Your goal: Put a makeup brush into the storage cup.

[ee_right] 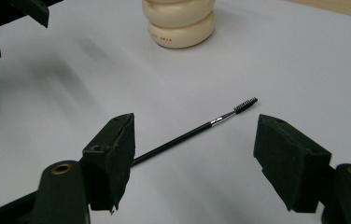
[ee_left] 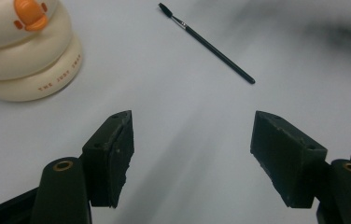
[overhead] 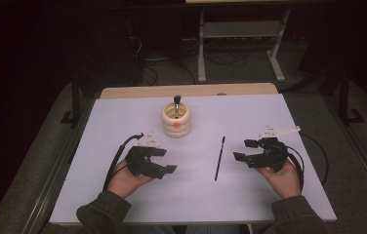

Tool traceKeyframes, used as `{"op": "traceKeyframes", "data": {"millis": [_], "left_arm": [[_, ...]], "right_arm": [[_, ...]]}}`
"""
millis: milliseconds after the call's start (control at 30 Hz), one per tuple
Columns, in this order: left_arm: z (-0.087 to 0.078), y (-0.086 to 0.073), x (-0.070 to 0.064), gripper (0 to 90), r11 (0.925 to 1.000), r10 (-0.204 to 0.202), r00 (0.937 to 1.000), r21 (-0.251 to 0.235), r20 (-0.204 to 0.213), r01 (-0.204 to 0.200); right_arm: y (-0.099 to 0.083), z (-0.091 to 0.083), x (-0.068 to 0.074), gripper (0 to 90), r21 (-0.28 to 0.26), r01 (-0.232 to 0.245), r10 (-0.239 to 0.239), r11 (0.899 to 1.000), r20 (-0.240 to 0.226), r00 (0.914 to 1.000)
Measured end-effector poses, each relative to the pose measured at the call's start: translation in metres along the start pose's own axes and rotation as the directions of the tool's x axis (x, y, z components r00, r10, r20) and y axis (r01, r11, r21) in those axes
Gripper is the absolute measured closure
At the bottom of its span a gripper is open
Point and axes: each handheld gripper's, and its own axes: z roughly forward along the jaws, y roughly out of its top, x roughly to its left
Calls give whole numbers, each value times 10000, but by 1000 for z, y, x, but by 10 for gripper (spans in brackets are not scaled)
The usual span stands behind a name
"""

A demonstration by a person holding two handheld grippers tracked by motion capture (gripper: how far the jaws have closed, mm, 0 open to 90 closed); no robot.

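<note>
On the desk (overhead: 123,195), one thin brush (overhead: 219,158) lies flat, not picked up yet.
Another stands in the cream cup (overhead: 176,121) near the far edge; right gripper (overhead: 244,149) and left gripper (overhead: 166,160) both gape wide, empty.

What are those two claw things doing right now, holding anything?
Left gripper: open, holding nothing, above bare table.
Right gripper: open, holding nothing; the thin black brush lies on the table between and just beyond its fingers.
</note>
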Motion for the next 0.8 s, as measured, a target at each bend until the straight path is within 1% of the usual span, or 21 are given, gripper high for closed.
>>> {"op": "traceKeyframes", "data": {"millis": [33,67,100,167,200,233,267,300,367,433,467,500,533,567,600,667,700,733,800], "left_arm": [[1,1,0,302,10000,-38,10000,-35,-12,38],[2,2,0,302,10000,18,10000,-19,7,-18],[3,4,-1,304,10000,-89,9999,-27,49,89],[6,6,-2,308,10000,-59,10000,15,41,59],[6,8,-1,310,9999,89,9999,123,53,-90],[8,9,-2,312,10000,12,10000,89,39,-12],[9,11,-3,313,9999,-9,10000,172,25,9],[11,12,-2,314,9997,54,10000,253,45,-55],[14,14,-2,319,9997,-49,10000,248,72,47],[17,16,-2,320,9994,60,10000,335,49,-62],[19,17,-3,322,9996,-88,10000,278,47,87],[20,18,-4,322,9995,-124,9999,279,51,122],[22,19,-3,323,9992,-43,10000,387,35,41],[22,19,-3,324,9992,-43,10000,387,35,41],[25,22,-5,324,9988,-3,10000,486,-3,3],[28,24,-5,330,9985,-40,10000,548,-14,41],[30,25,-6,330,9987,-92,10000,499,-21,93],[30,27,-6,333,9983,34,10000,585,1,-34],[34,29,-8,338,9985,-105,9999,539,-21,106]], "right_arm": [[0,0,0,282,2,-12,12,10000,-9,10000],[0,0,0,282,6,-9,9,10000,-2,10000],[0,0,0,283,2,6,-6,10000,9,10000],[0,1,0,282,30,-5,5,10000,-2,10000],[0,1,0,282,50,-14,14,10000,10,10000],[-1,0,0,282,65,-41,41,10000,7,10000],[-1,0,0,282,55,-64,64,10000,15,10000],[-1,0,-1,282,37,-37,37,10000,31,10000],[-1,0,-2,281,2,-5,5,10000,62,10000],[-1,-1,-2,281,-11,-12,12,10000,78,10000],[-1,-2,-2,281,-24,-21,22,10000,95,10000],[-1,-2,-2,281,-36,-31,31,10000,115,9999],[-1,-3,-2,281,-55,7,-6,10000,145,9999],[-1,-3,-2,281,-55,7,-6,10000,145,9999],[-2,-3,-3,281,-67,9,-8,10000,147,9999],[-2,-2,-3,281,7,-68,68,10000,193,9998],[-2,-2,-3,281,33,-60,60,10000,217,9997],[-2,-2,-3,281,40,-57,56,10000,232,9997],[-2,-2,-4,280,33,9,-10,10000,254,9997]]}}
